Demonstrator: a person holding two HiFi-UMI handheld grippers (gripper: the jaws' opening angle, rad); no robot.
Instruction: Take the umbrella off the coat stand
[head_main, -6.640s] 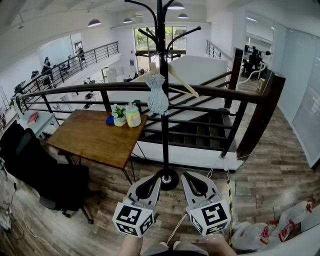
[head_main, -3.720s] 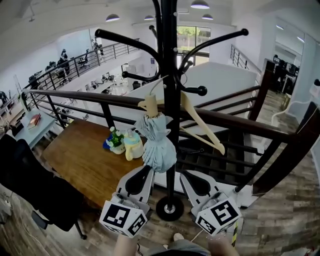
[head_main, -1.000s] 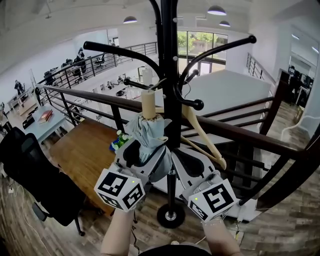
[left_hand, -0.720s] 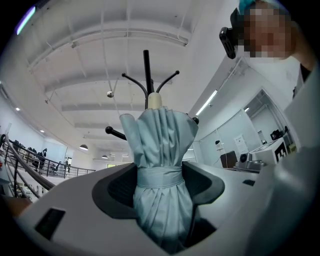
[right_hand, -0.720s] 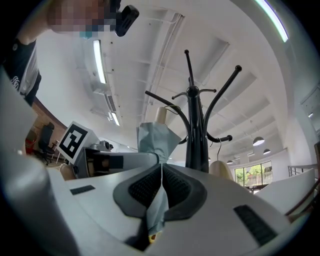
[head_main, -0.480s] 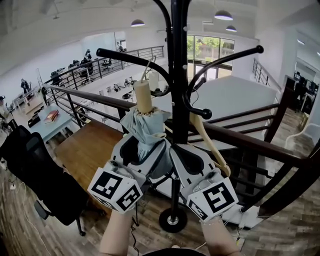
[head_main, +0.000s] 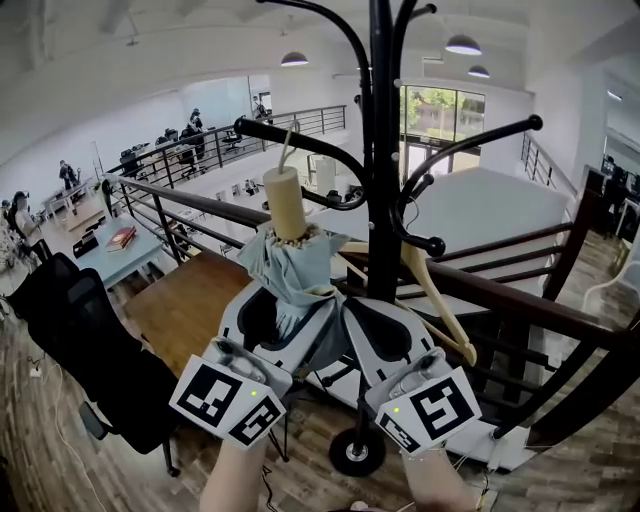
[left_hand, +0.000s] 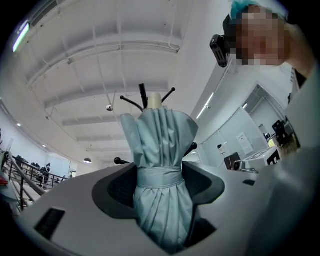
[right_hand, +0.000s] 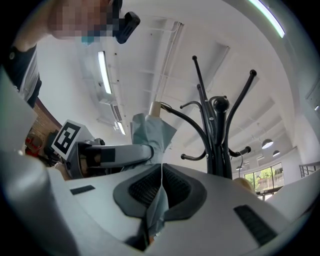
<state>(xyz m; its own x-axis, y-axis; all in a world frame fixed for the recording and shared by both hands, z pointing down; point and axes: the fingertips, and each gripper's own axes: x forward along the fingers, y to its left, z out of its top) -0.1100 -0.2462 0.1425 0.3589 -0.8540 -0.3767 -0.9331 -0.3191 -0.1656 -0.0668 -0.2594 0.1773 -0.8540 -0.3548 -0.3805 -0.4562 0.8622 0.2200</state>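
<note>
The umbrella (head_main: 293, 268) stands upright just beside the black pole of the coat stand (head_main: 382, 190), on its left in the head view. It is a folded pale blue one, with its beige handle (head_main: 287, 203) pointing up towards one of the stand's curved arms (head_main: 300, 140). A thin cord runs from the top of the handle towards that arm, but it is too fine to tell whether it hangs over the arm or is free of it.

The left hand-held gripper (left_hand: 160, 176) pinches the umbrella round its waist. Its dark pads press on both sides of the fabric where the strap (left_hand: 159, 176) binds the folds. The right hand-held gripper (right_hand: 161, 181) has its jaws pressed together on a thin fold of the same blue cloth, low on the umbrella. In the head view both tools sit side by side under the umbrella's canopy, and their marker cubes (head_main: 226, 402) are nearest the camera.

A wooden hanger (head_main: 432, 300) hangs on the far side of the pole, touching neither tool. Beyond the stand a dark railing (head_main: 190, 200) crosses the view. Below it are a wooden bench (head_main: 185, 312) and a black office chair (head_main: 75, 335).
</note>
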